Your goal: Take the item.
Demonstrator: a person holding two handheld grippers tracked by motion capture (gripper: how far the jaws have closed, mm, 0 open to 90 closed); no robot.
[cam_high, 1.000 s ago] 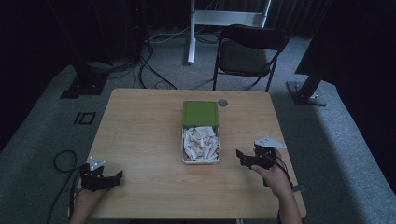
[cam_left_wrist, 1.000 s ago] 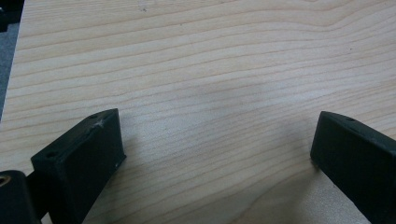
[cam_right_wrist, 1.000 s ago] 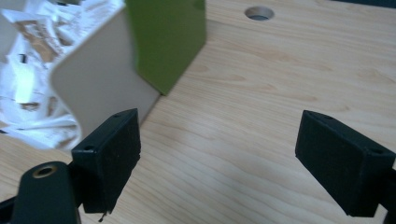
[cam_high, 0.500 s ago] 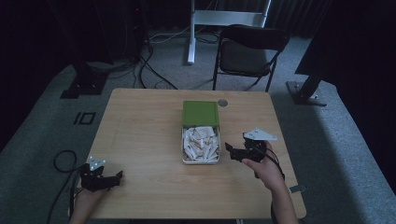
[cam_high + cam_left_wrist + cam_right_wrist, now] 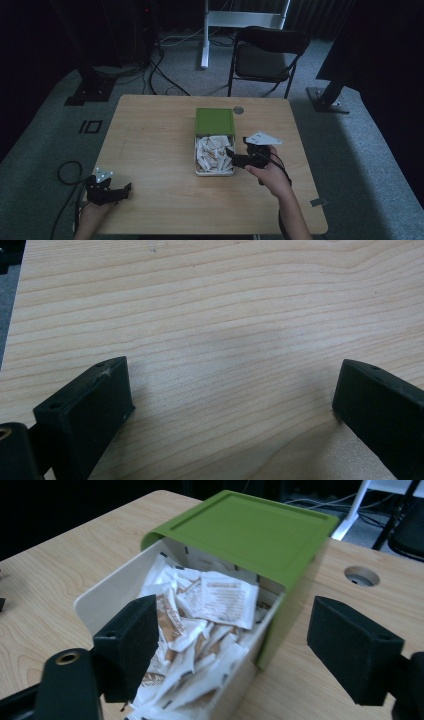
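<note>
Left claw [image 5: 122, 190] is resting low over bare desk [image 5: 150, 145] near its front-left corner, jaws spread wide, nothing between them. Ahead of the right claw [image 5: 231, 156], white box [image 5: 107, 597] is sitting mid-desk, packed with white-and-brown sachets [image 5: 220, 600]; its green lid [image 5: 250, 525] is covering only the far half. Right claw is hanging at the box's near rim, jaws gaping, holding nothing.
</note>
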